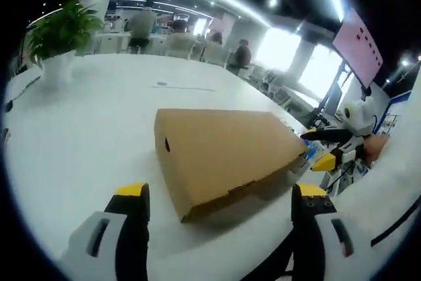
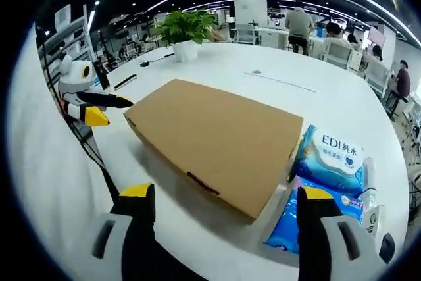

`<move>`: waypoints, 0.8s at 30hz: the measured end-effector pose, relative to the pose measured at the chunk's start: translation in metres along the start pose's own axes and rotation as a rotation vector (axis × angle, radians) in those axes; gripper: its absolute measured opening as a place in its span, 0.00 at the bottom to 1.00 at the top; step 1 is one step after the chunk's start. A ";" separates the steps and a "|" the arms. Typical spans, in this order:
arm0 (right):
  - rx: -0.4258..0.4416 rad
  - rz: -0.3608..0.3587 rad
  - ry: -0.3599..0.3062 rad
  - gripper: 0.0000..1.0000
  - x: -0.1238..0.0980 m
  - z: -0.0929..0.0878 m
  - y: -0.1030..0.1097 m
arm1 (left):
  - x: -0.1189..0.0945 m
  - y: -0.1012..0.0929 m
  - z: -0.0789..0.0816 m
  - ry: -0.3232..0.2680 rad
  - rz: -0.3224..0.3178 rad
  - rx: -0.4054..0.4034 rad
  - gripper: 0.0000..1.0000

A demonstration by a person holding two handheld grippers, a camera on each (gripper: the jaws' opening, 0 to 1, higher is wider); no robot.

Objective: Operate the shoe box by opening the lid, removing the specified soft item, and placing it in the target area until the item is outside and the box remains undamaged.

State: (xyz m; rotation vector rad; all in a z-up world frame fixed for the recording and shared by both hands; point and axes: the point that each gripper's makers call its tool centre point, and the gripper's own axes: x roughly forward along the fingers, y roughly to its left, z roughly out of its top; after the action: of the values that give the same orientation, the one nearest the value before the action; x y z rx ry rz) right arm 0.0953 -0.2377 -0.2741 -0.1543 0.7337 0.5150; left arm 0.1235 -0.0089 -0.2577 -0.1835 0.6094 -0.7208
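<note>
A brown cardboard shoe box [image 1: 223, 153] lies flat on the white table [image 1: 85, 129] with its lid down. My left gripper [image 1: 220, 195] is open, its yellow-tipped jaws standing just short of the box's near corner. My right gripper [image 2: 227, 195] is open too, facing the box [image 2: 210, 139] from the opposite side, with nothing between its jaws. Each gripper appears in the other's view: the right one [image 1: 317, 148] by the box's far corner, the left one [image 2: 108, 110] off the box's left end. Two blue soft wipe packs [image 2: 332, 156] lie against the box's right side.
A potted plant [image 1: 59, 37] stands at the table's far left, also seen in the right gripper view [image 2: 184, 31]. A small white bottle [image 2: 368, 192] lies beside the wipe packs. People sit at desks [image 2: 302, 24] beyond the table. A wall screen [image 1: 358, 44] hangs on the right.
</note>
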 end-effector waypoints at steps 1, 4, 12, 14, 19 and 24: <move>-0.003 0.001 -0.004 0.94 0.000 0.001 0.001 | 0.001 0.001 0.004 -0.028 -0.005 -0.002 0.99; -0.055 -0.052 -0.111 0.98 -0.003 0.017 -0.003 | -0.001 -0.001 0.011 -0.055 -0.035 -0.038 0.99; -0.046 -0.089 -0.311 0.99 -0.010 0.044 -0.004 | -0.004 0.014 0.030 -0.149 0.041 0.107 0.99; -0.083 -0.102 -0.348 1.00 -0.012 0.051 -0.005 | -0.005 0.011 0.041 -0.227 0.034 0.164 0.99; -0.174 -0.148 -0.433 1.00 -0.017 0.061 -0.011 | -0.010 0.009 0.056 -0.357 0.008 0.162 0.99; -0.098 -0.188 -0.435 0.98 -0.028 0.058 -0.025 | -0.015 0.015 0.061 -0.391 0.021 0.150 0.99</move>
State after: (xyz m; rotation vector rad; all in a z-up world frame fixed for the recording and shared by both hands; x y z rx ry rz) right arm 0.1257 -0.2525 -0.2136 -0.1929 0.2661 0.3859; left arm 0.1586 0.0092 -0.2069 -0.1728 0.1838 -0.6846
